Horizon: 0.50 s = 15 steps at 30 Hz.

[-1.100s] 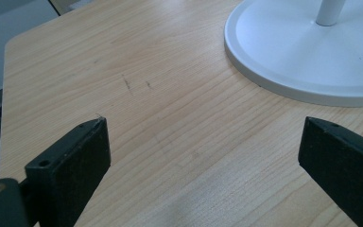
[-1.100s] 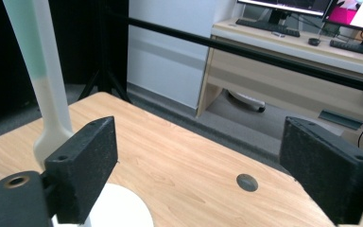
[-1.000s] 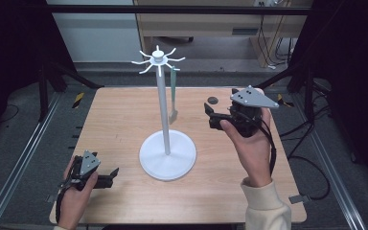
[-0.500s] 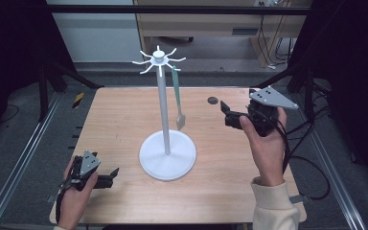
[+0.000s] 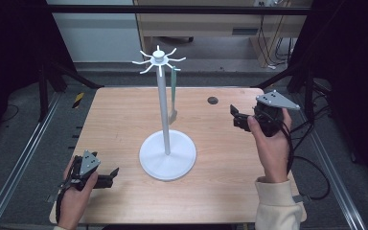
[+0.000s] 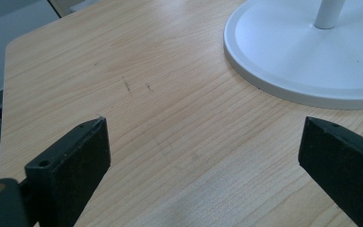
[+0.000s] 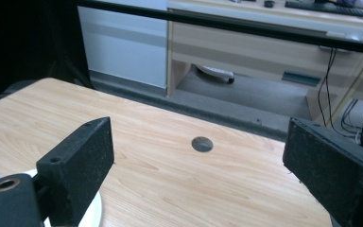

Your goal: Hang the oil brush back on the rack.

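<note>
A white stand [image 5: 162,112] with a round base [image 5: 182,160] rises from the middle of the wooden table [image 5: 124,120]. Short hooks [image 5: 146,62] spread from its top. A long thin green utensil [image 5: 173,93] hangs from a hook on the right side, its pale lower end near the pole. My right gripper [image 5: 234,119] is held open above the table's right side, apart from the stand, with nothing between its jaws [image 7: 201,125]. My left gripper [image 5: 114,176] rests open at the front left, facing the base [image 6: 307,61], its jaws [image 6: 205,127] empty.
A small dark round hole [image 5: 212,100] marks the table's far right part, also ahead of the right gripper [image 7: 202,144]. Metal rails run along both sides of the table. A cabinet and cables stand beyond the far edge.
My right gripper has drawn back to the right and slightly nearer, away from the stand. The green utensil's lower end has shifted a little. The left gripper has stayed put.
</note>
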Motion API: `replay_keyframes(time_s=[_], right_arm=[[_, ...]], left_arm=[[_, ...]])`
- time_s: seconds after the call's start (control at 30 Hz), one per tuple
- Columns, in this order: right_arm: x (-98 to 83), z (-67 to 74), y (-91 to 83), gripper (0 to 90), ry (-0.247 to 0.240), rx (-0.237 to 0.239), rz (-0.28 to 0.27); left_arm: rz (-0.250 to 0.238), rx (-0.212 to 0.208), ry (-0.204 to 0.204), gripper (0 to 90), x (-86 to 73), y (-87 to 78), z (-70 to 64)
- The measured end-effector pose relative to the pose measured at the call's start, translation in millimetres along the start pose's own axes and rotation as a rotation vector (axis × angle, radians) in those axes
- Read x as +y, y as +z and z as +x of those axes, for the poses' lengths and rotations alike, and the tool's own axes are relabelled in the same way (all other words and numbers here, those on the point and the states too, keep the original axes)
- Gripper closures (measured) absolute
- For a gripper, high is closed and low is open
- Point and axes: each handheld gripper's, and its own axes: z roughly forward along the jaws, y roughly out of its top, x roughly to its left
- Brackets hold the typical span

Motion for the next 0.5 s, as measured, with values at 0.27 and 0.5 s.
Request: replay_keyframes(time_s=[0.27,0.5], right_arm=[[-18.8,-9.2,11.5,10.3,-0.004,-0.017,0.055],[-33.8,-13.9,22.9,10.2,-0.004,-0.019,0.103]], left_arm=[[-0.009,0.001,0.002,2.6,0.2,-0.8,0.1],[-0.009,0.001,0.002,2.6,0.2,-0.7,0.2]])
